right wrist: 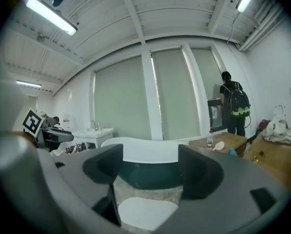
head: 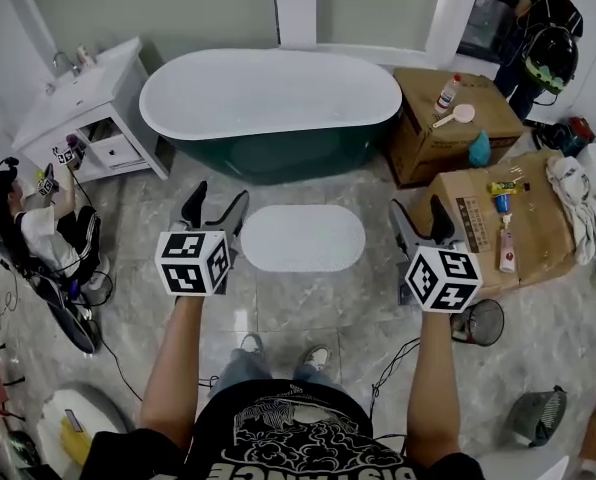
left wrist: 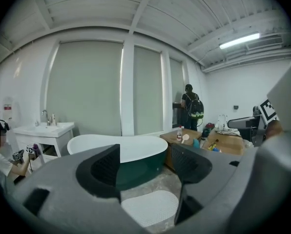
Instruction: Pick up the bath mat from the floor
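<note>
The left hand-held gripper (head: 218, 204) and right hand-held gripper (head: 418, 216) gape empty, with the bath mat (head: 303, 238) between them on the floor (head: 278, 313).

white bath mat (head: 302, 238), teal-sided bathtub (head: 278, 153)

The bath mat (head: 303, 238) is seen flat on the floor (head: 278, 313) between the left gripper (head: 218, 204) and right gripper (head: 419, 218), whose jaws are held apart and empty.
</note>
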Tool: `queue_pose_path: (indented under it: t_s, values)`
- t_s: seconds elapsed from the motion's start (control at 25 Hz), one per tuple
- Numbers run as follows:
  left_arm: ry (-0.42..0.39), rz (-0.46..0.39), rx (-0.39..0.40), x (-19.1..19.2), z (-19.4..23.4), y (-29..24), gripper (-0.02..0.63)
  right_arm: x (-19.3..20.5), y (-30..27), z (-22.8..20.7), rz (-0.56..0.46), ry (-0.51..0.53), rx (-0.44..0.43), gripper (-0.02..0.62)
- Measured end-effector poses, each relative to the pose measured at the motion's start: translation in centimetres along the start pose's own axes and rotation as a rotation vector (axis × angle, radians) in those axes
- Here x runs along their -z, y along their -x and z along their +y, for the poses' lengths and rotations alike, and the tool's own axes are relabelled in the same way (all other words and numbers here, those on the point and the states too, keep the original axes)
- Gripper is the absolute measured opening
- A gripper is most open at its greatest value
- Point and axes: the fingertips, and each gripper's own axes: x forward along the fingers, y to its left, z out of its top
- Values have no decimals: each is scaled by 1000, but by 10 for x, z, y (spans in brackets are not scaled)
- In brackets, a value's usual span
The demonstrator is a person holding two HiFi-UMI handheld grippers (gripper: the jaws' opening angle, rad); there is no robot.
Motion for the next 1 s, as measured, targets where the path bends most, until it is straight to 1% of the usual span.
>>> queue_pose_path:
  t_s: [0.16, 0.36, 0.6, 0.8, 1.0]
  values:
    - [-2, -8, -21, -5, 9, -13, 334, -1, -22, -1, 1, -2, -19, 337]
    - [10, -9, -28, -8, 24, -36, 334, -3, -54, 0, 11, -6, -36, 337]
    - [37, -17, -16, -7, 54, -99, 334, -9, -116, -7, 17, 13, -19, 337]
    - [60, -21, -4, -21, 91, -156, 334, -30, -182, -6, 25, 26, -5, 337]
    - [79, -15, -3, -26, 127, -197, 334, -44, -233, -5, 26, 29, 3, 337]
